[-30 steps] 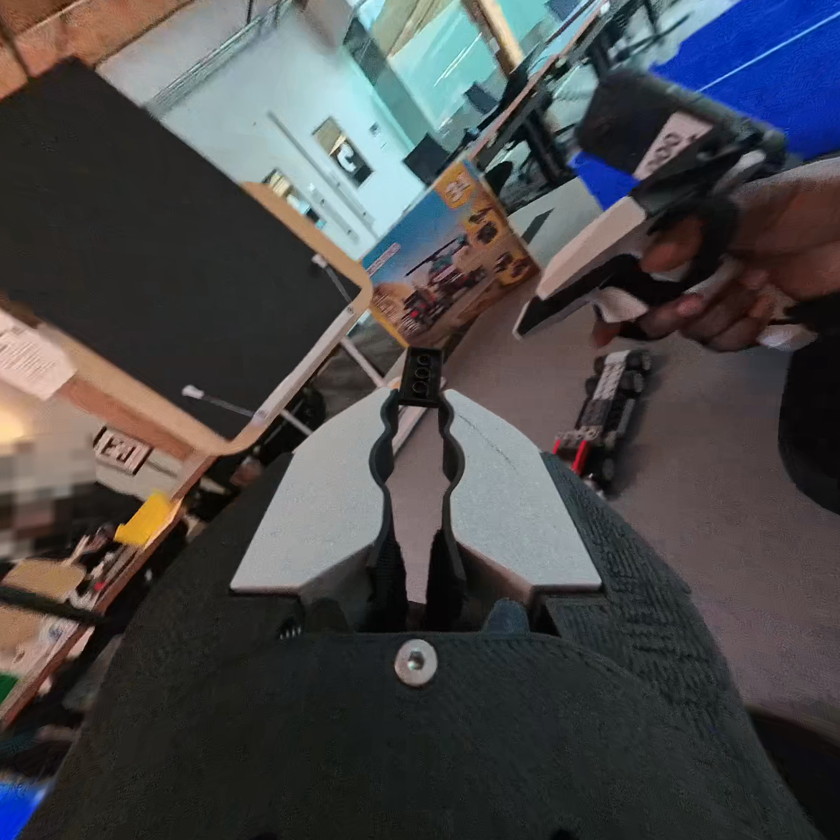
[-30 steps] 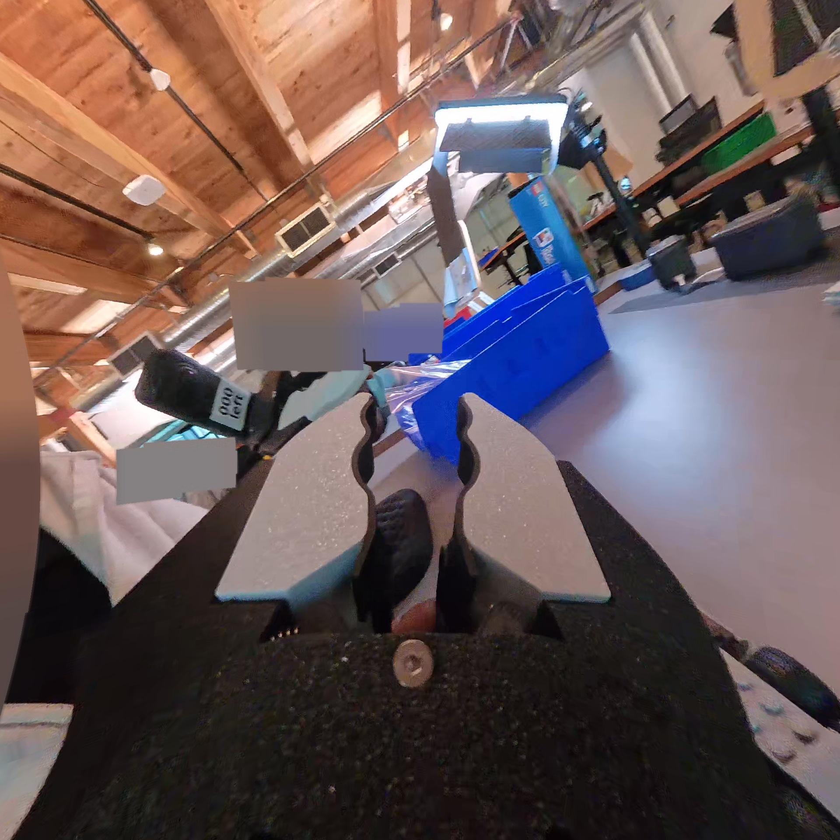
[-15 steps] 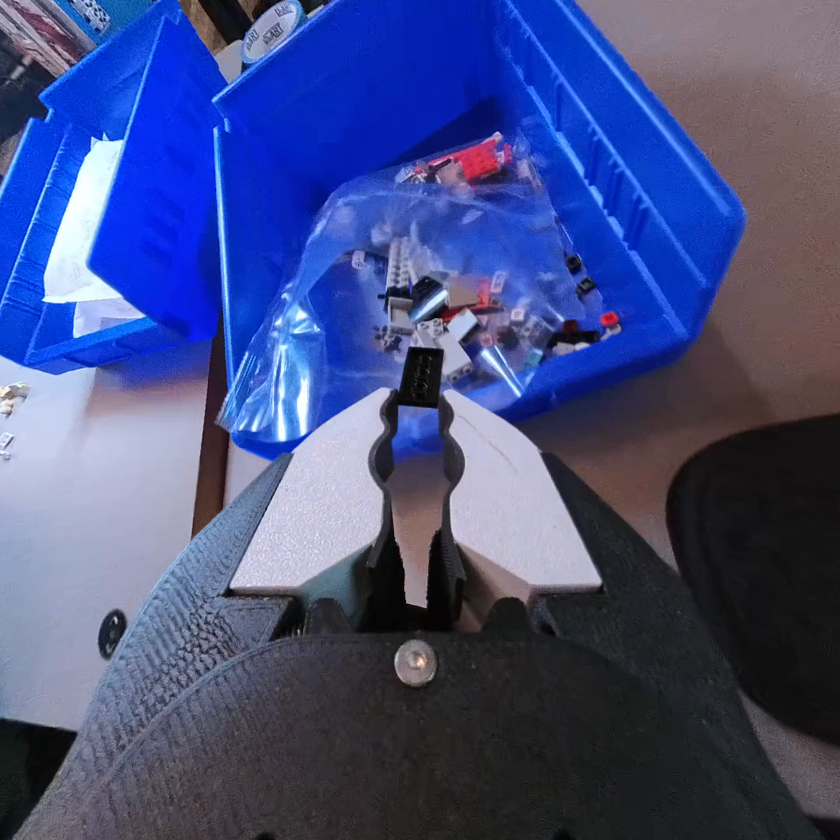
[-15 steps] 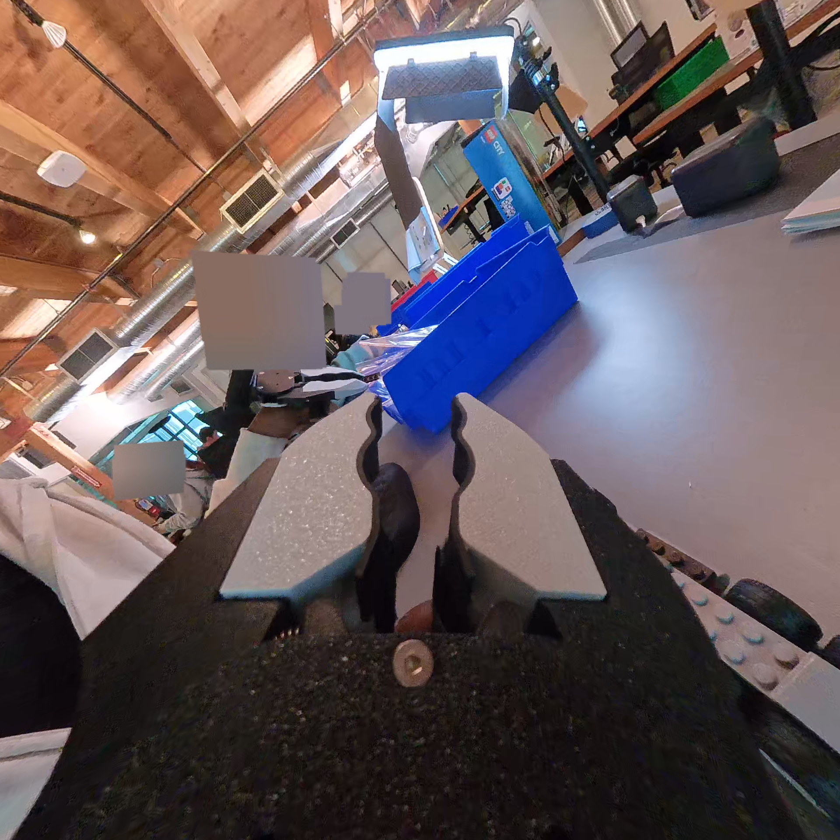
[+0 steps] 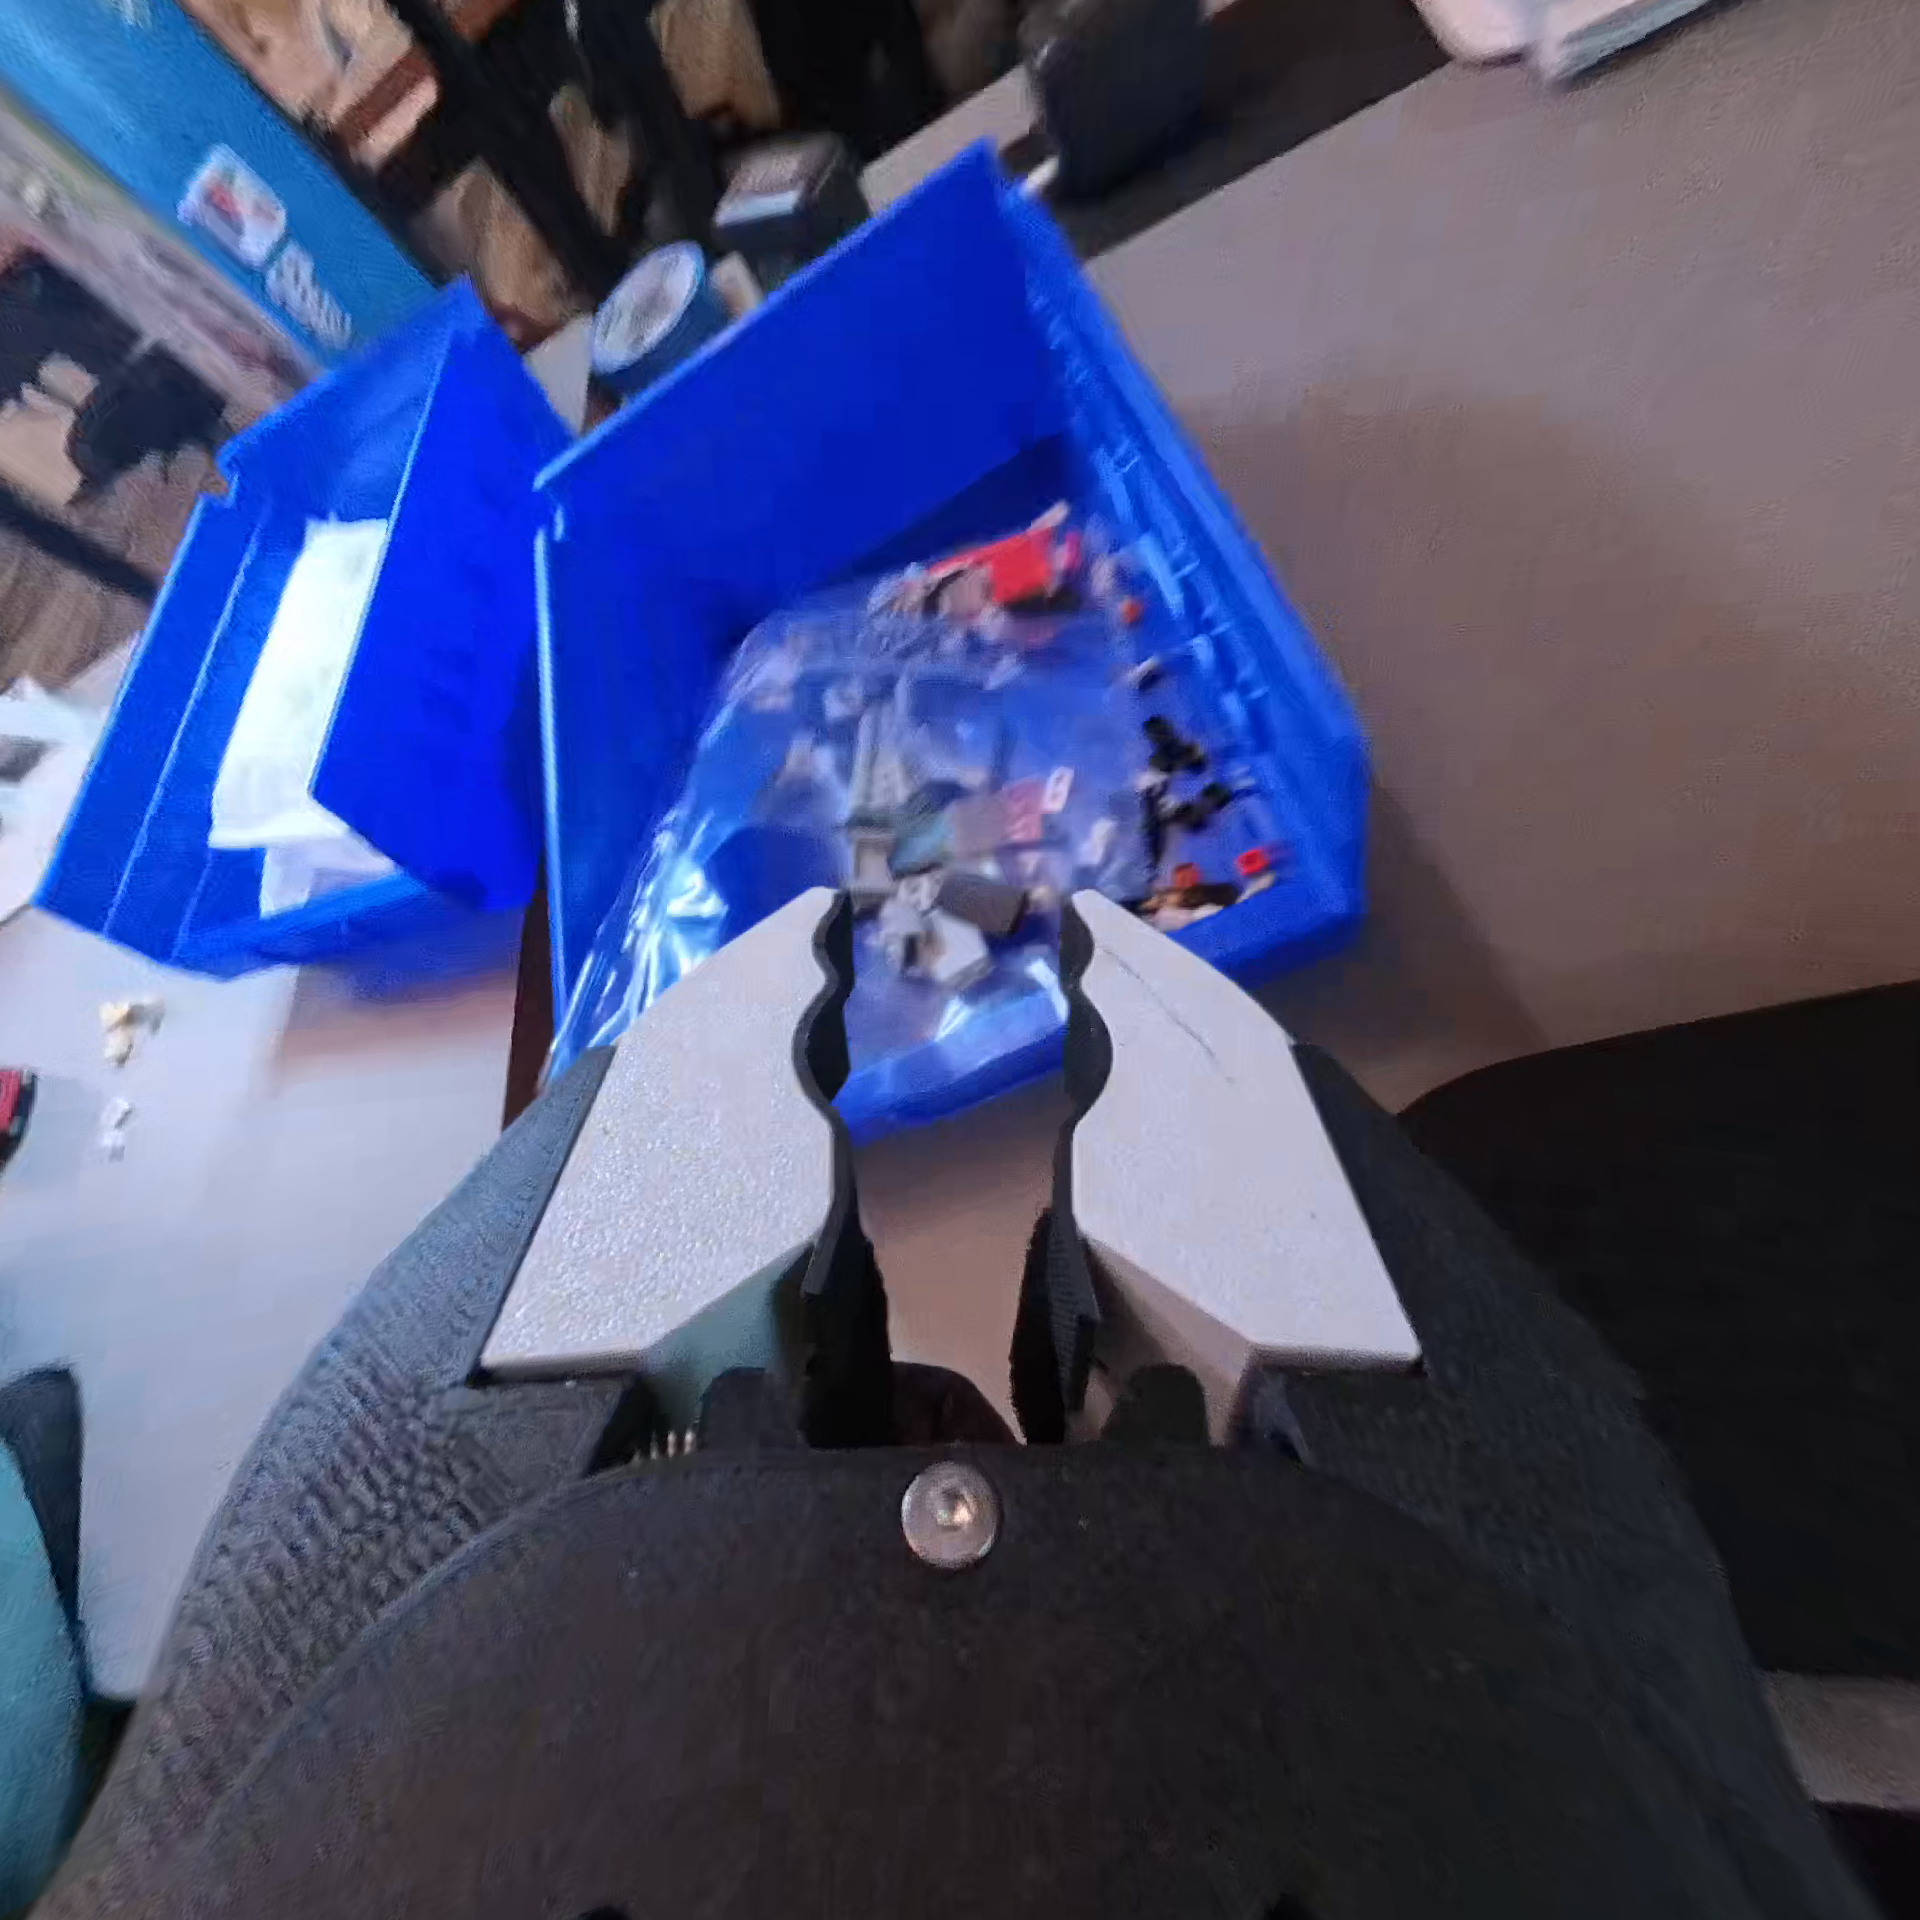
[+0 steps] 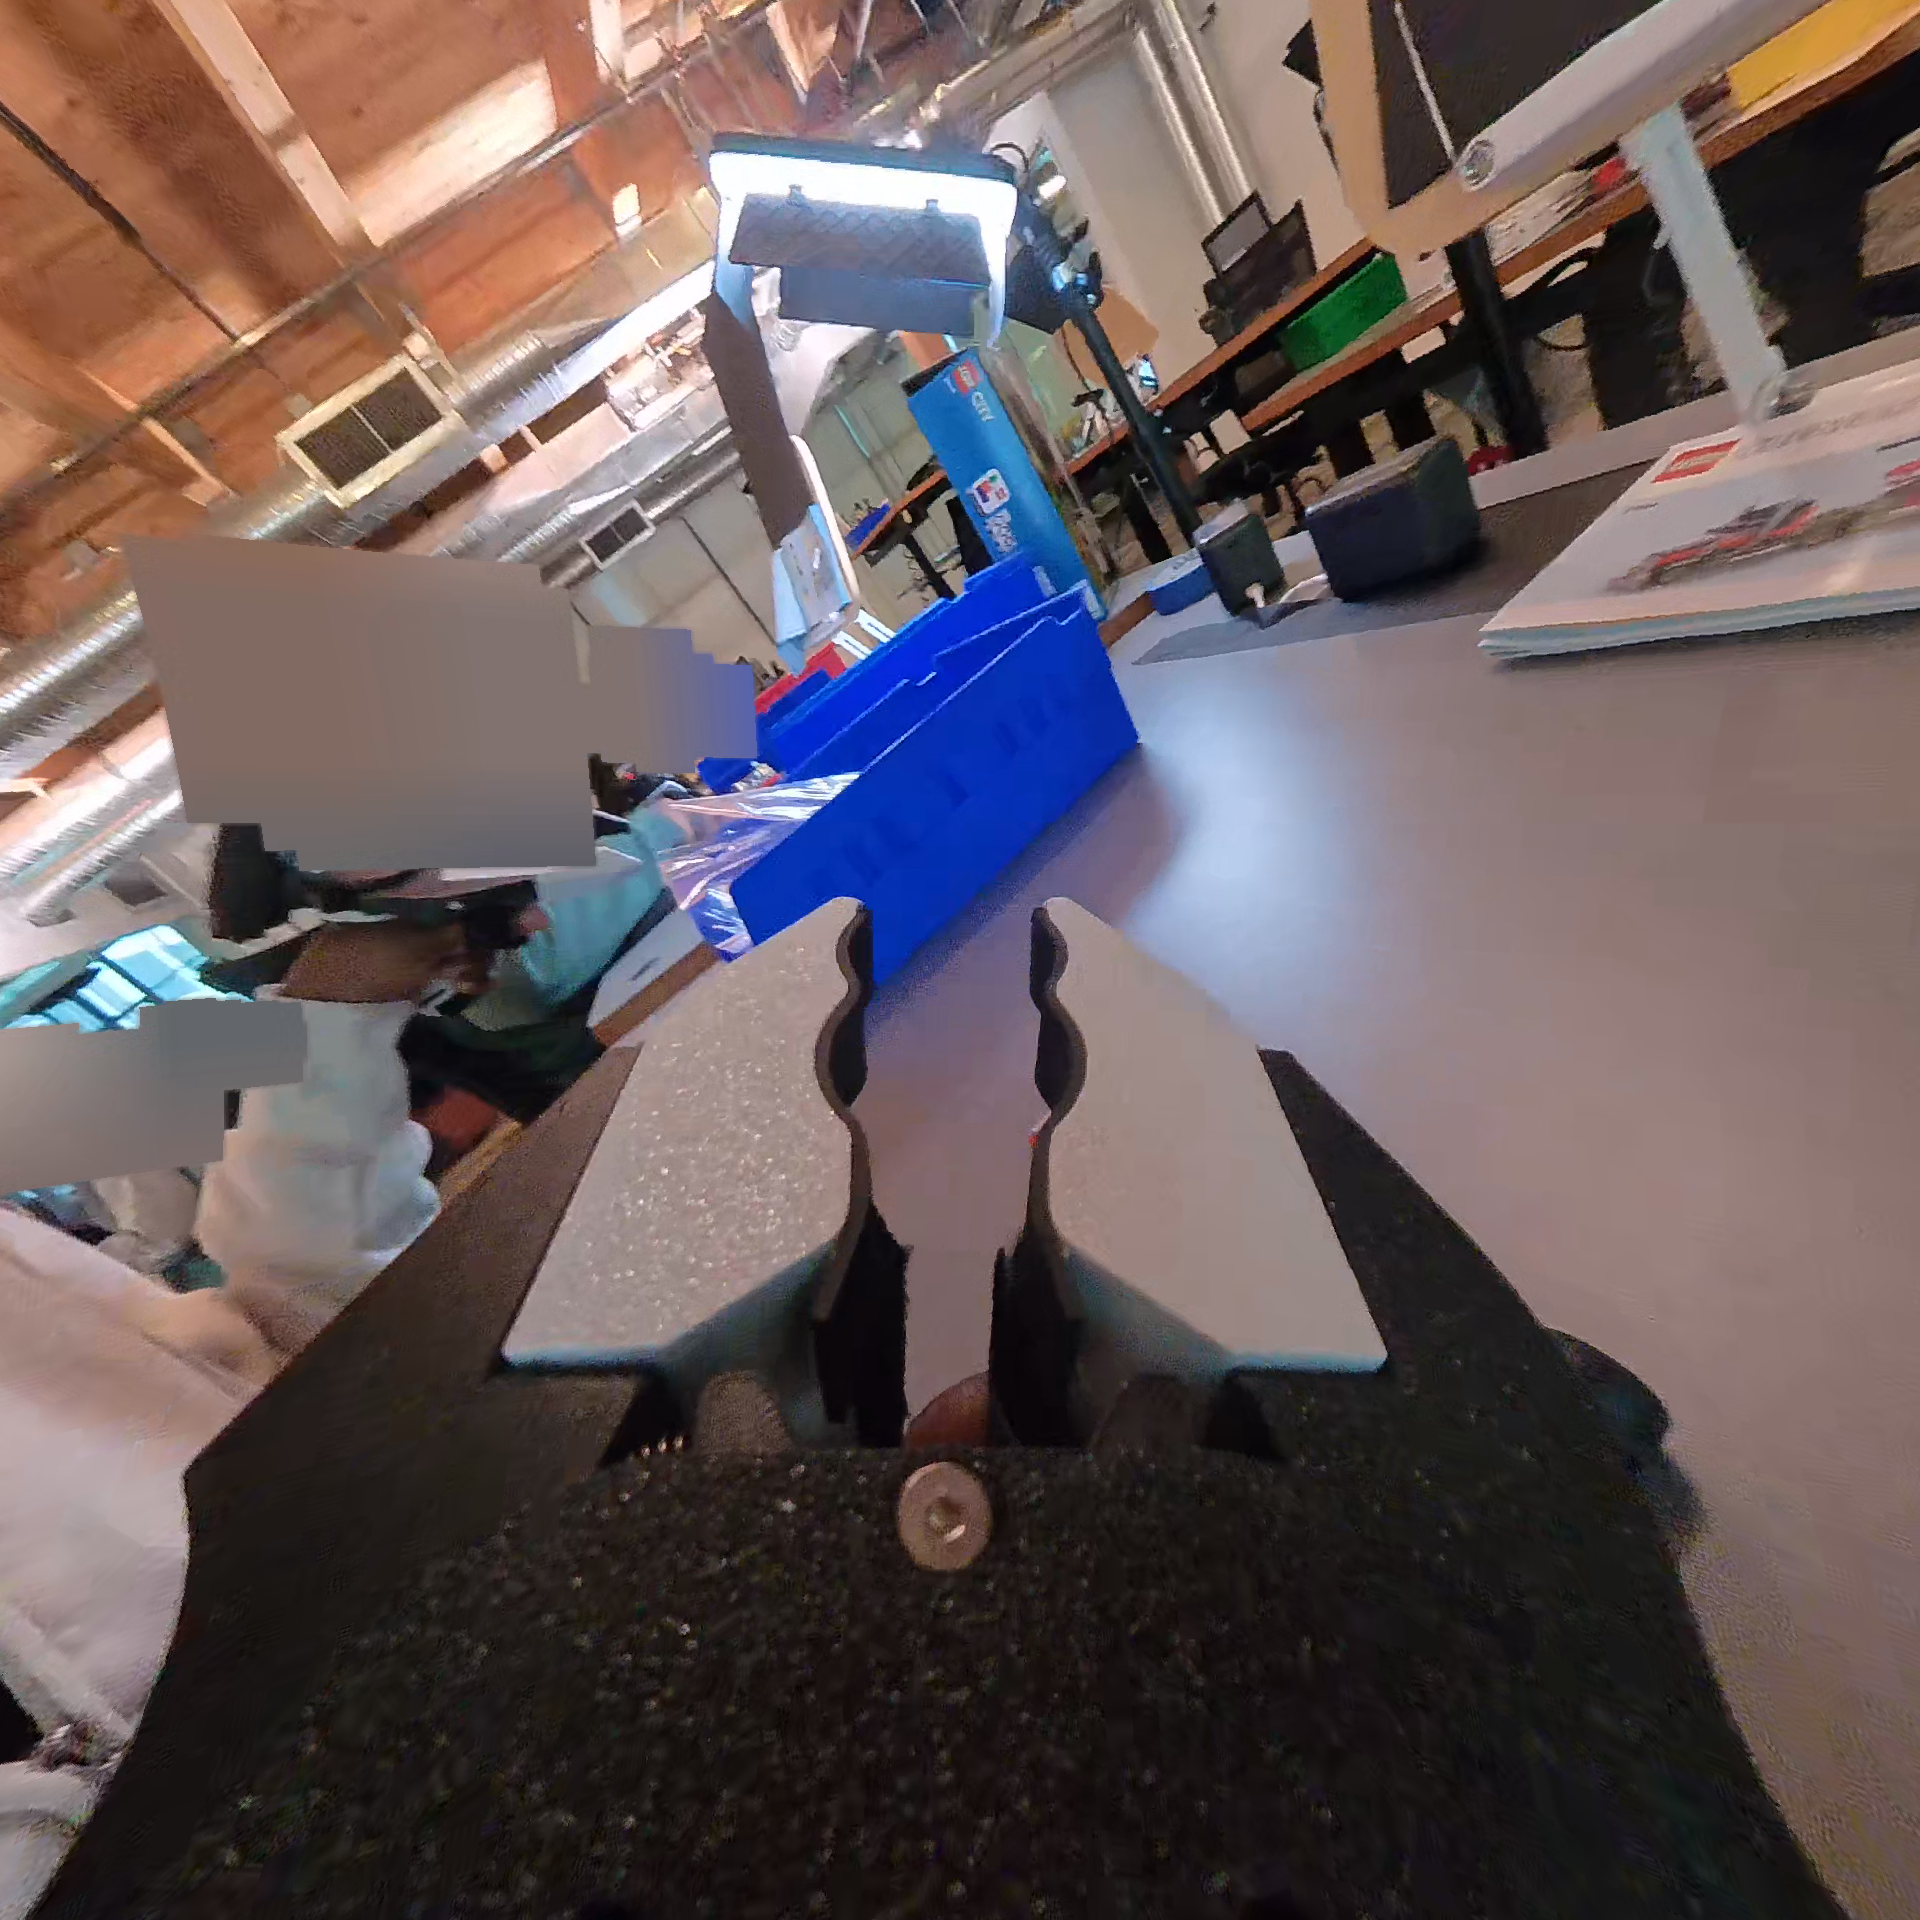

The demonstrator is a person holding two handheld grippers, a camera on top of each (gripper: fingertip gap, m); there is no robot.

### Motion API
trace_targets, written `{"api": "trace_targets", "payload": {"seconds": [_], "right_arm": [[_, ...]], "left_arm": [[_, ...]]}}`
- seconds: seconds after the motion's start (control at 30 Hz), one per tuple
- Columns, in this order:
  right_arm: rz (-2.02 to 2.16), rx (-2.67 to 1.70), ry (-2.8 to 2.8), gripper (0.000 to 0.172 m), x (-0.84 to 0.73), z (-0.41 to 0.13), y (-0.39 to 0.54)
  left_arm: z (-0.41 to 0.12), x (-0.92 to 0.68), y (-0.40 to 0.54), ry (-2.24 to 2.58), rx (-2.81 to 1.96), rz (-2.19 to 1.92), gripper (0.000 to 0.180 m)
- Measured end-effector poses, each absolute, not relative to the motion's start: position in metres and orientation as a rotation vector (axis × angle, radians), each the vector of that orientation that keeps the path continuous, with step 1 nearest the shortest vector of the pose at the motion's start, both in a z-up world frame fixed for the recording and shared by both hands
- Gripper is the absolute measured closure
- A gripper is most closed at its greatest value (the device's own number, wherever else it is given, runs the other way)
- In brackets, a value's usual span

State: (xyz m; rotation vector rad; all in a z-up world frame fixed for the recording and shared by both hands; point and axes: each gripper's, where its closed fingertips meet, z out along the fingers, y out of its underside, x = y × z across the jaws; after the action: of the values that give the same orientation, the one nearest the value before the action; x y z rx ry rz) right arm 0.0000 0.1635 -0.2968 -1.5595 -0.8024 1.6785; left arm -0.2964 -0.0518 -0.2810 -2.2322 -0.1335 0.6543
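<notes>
While my left claw (image 5: 951, 914) hung above the near end of the blue bin (image 5: 1226, 416), its grey fingers (image 5: 717, 1122) stood well apart with nothing between the wavy black pads. Below lay a crinkled clear bag (image 5: 831, 790) of small grey, red and black bricks. A second ribbed bin (image 5: 395, 665) holding white paper sat to the left. My right claw (image 6: 945, 914), likewise parted and bare, hovered low over the smooth grey table (image 6: 1507, 935); a booklet (image 6: 1714, 561) lay far right. Judged step: hovering over the bag of bricks.
</notes>
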Motion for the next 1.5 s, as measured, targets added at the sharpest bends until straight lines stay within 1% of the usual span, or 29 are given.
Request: {"api": "trace_targets", "payload": {"seconds": [0.1,0.2,0.23,0.33,0.47,0.53,0.6,0.7,0.87,0.9,1.03,1.13,1.17,1.27,1.33,1.37,1.4,1.43,1.5], "right_arm": [[1.514,-1.582,-0.863,0.142,0.005,-0.303,0.173],[1.41,-1.576,-1.027,0.134,0.002,-0.312,0.166],[1.392,-1.578,-1.103,0.13,-0.001,-0.318,0.16],[1.286,-1.585,-1.319,0.121,-0.006,-0.339,0.146],[0.949,-1.59,-1.556,0.119,-0.001,-0.374,0.152],[0.789,-1.579,-1.628,0.119,0.003,-0.387,0.158],[0.739,-1.558,-1.662,0.123,0.002,-0.392,0.158],[0.806,-1.487,-1.675,0.14,-0.007,-0.387,0.147],[0.753,-1.485,-1.684,0.156,-0.011,-0.393,0.147],[0.762,-1.476,-1.7,0.16,-0.011,-0.394,0.145],[0.801,-1.511,-1.681,0.165,-0.011,-0.393,0.145],[0.925,-1.584,-1.632,0.167,-0.009,-0.392,0.143],[0.978,-1.623,-1.586,0.172,-0.008,-0.391,0.146],[1.209,-1.6,-1.387,0.172,-0.003,-0.363,0.155],[1.138,-1.601,-1.44,0.172,-0.002,-0.369,0.154],[1.105,-1.589,-1.473,0.167,-0.004,-0.372,0.151],[1.083,-1.583,-1.507,0.155,-0.008,-0.375,0.146],[1.049,-1.589,-1.548,0.15,-0.01,-0.38,0.143],[0.977,-1.583,-1.606,0.15,-0.013,-0.389,0.139]], "left_arm": [[-0.259,-0.221,-0.006,0.193,-2.103,0.443,0.144],[-0.264,-0.128,0.049,0.58,-1.939,0.125,0.141],[-0.276,-0.1,0.064,0.685,-1.914,0.01,0.138],[-0.321,-0.047,0.101,0.888,-1.928,-0.216,0.135],[-0.371,-0.028,0.137,1.051,-1.998,-0.224,0.137],[-0.385,-0.025,0.148,1.062,-2.036,-0.251,0.137],[-0.392,-0.02,0.152,1.059,-2.05,-0.306,0.138],[-0.393,-0.016,0.15,1.028,-2.049,-0.399,0.147],[-0.392,-0.016,0.149,0.975,-2.041,-0.437,0.15],[-0.391,-0.016,0.15,0.96,-2.039,-0.442,0.156],[-0.391,-0.018,0.148,0.966,-2.037,-0.461,0.156],[-0.392,-0.019,0.146,0.95,-2.051,-0.502,0.156],[-0.392,-0.02,0.146,0.947,-2.058,-0.51,0.156],[-0.392,-0.022,0.144,0.955,-2.063,-0.52,0.156],[-0.392,-0.021,0.144,0.939,-2.063,-0.519,0.156],[-0.392,-0.021,0.145,0.934,-2.065,-0.512,0.156],[-0.392,-0.02,0.145,0.931,-2.066,-0.505,0.156],[-0.392,-0.02,0.145,0.929,-2.065,-0.5,0.156],[-0.392,-0.02,0.145,0.922,-2.064,-0.505,0.156]]}}
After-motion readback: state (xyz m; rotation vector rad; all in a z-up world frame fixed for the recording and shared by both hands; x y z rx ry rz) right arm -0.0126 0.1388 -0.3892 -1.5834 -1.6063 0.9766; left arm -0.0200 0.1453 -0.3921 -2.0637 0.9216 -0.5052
